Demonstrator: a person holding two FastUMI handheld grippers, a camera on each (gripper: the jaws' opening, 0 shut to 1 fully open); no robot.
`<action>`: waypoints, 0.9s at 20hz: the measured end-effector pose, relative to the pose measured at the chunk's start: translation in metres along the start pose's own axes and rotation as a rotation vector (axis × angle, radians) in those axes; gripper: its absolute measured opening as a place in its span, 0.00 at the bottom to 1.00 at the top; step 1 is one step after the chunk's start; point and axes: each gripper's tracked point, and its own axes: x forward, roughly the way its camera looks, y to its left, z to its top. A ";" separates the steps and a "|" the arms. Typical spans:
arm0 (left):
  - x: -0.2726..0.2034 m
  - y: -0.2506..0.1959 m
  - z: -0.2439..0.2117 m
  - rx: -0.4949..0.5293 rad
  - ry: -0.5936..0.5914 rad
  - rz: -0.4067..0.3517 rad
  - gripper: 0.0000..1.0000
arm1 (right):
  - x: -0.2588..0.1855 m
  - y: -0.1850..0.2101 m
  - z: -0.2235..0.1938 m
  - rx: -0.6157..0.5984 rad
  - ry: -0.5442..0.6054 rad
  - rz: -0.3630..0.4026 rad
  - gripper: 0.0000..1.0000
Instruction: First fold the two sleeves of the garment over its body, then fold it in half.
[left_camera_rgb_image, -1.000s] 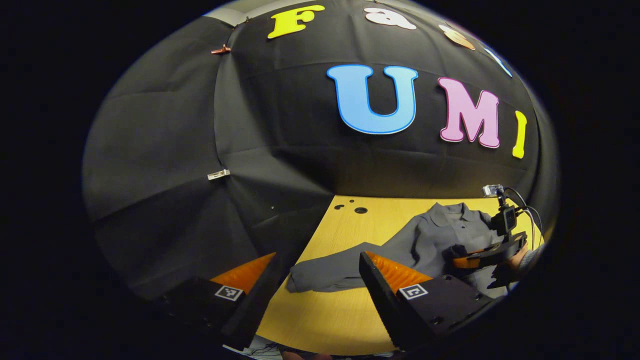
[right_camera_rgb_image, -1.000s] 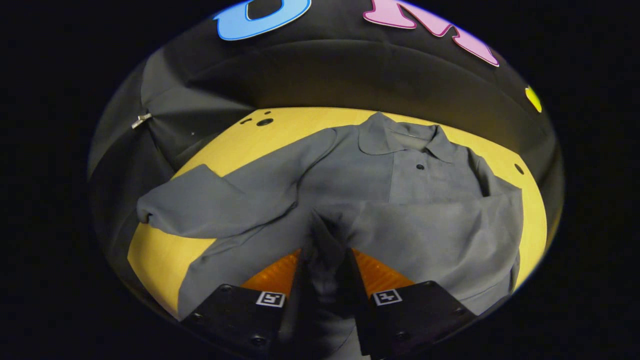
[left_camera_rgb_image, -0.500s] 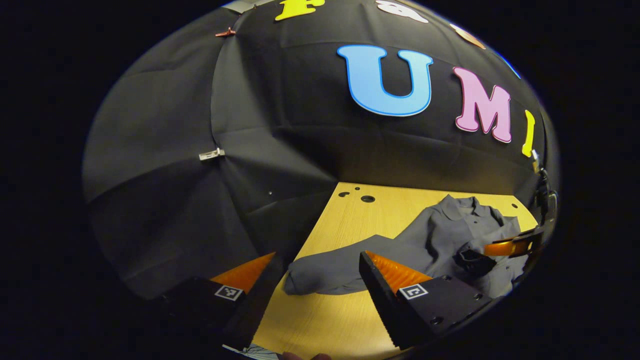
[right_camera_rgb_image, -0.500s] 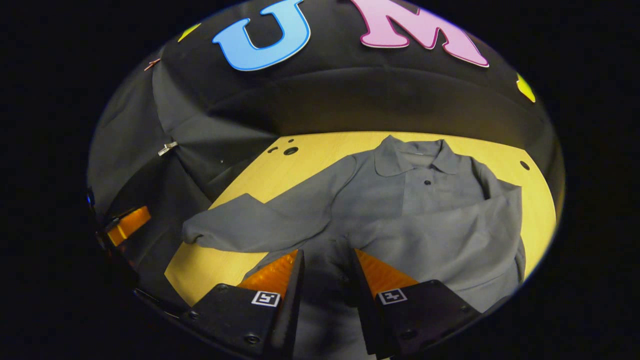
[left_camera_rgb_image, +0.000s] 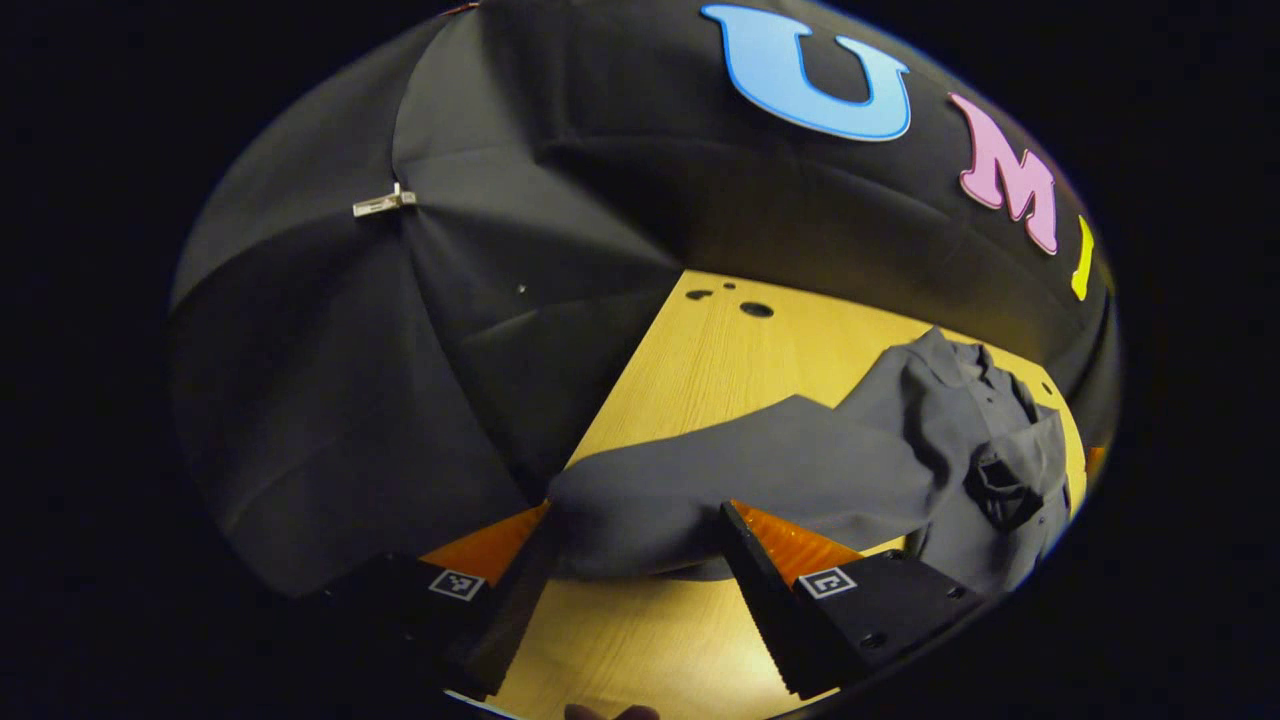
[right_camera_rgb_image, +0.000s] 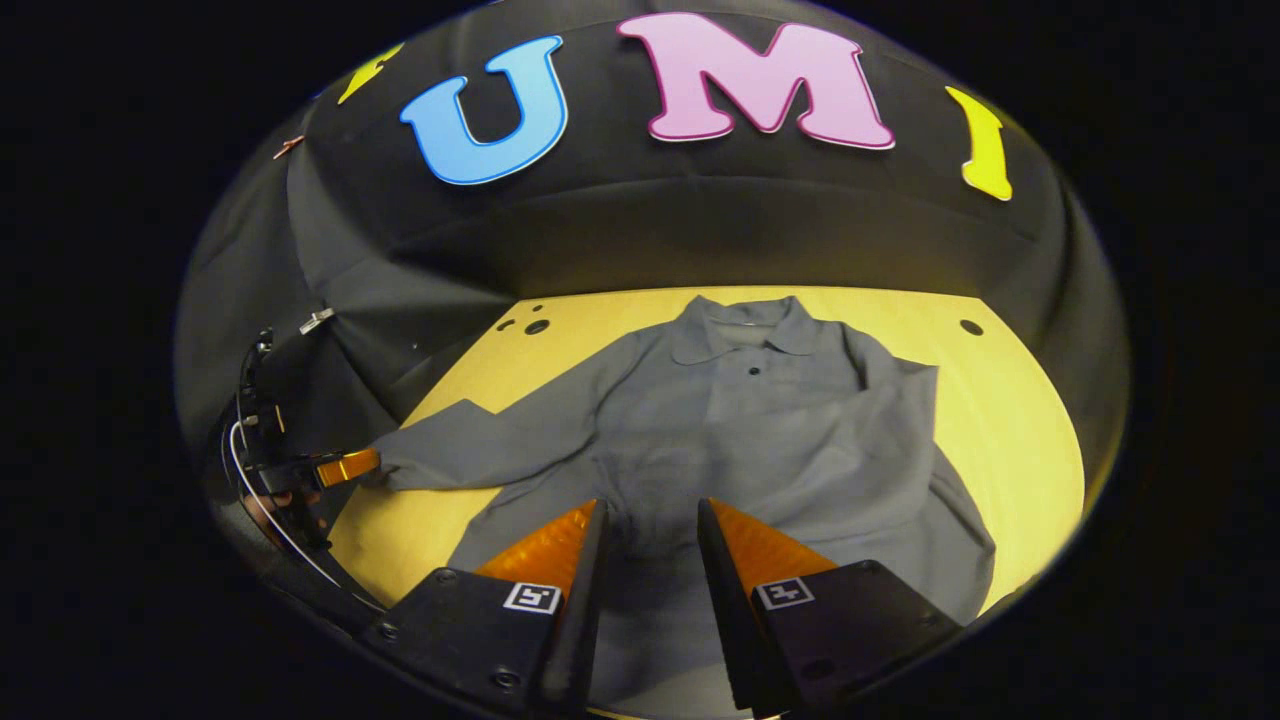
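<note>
A grey collared shirt (right_camera_rgb_image: 760, 400) lies face up on the yellow wooden table (right_camera_rgb_image: 1010, 420). One sleeve (right_camera_rgb_image: 840, 450) is folded across its body. The other sleeve (right_camera_rgb_image: 480, 455) stretches out flat to the left. My right gripper (right_camera_rgb_image: 651, 502) is open just above the shirt's lower body, holding nothing. In the left gripper view, my left gripper (left_camera_rgb_image: 637, 508) is open with the outstretched sleeve's cuff (left_camera_rgb_image: 620, 525) lying between its fingers. The right gripper view shows the left gripper (right_camera_rgb_image: 345, 467) at that cuff's end. The shirt's body (left_camera_rgb_image: 950, 420) lies bunched at the right.
The table's left edge (left_camera_rgb_image: 600, 430) runs close beside the outstretched cuff, with black cloth wall past it. Small round holes (right_camera_rgb_image: 537, 326) mark the table's far corners. Bare wood (left_camera_rgb_image: 640, 640) lies in front of the cuff.
My right gripper has opened, left the folded sleeve lying on the body and drawn back. My left gripper has moved forward and down until the other sleeve's cuff sits between its fingers.
</note>
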 end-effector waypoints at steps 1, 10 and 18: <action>0.006 0.003 -0.004 0.002 0.015 0.010 0.98 | -0.005 -0.006 -0.005 0.002 0.006 -0.015 0.56; 0.038 0.002 -0.030 0.063 0.098 0.024 1.00 | -0.025 -0.038 -0.021 0.027 0.018 -0.068 0.56; 0.038 -0.022 -0.024 0.246 0.164 0.019 0.10 | -0.042 -0.061 -0.027 0.044 0.008 -0.069 0.56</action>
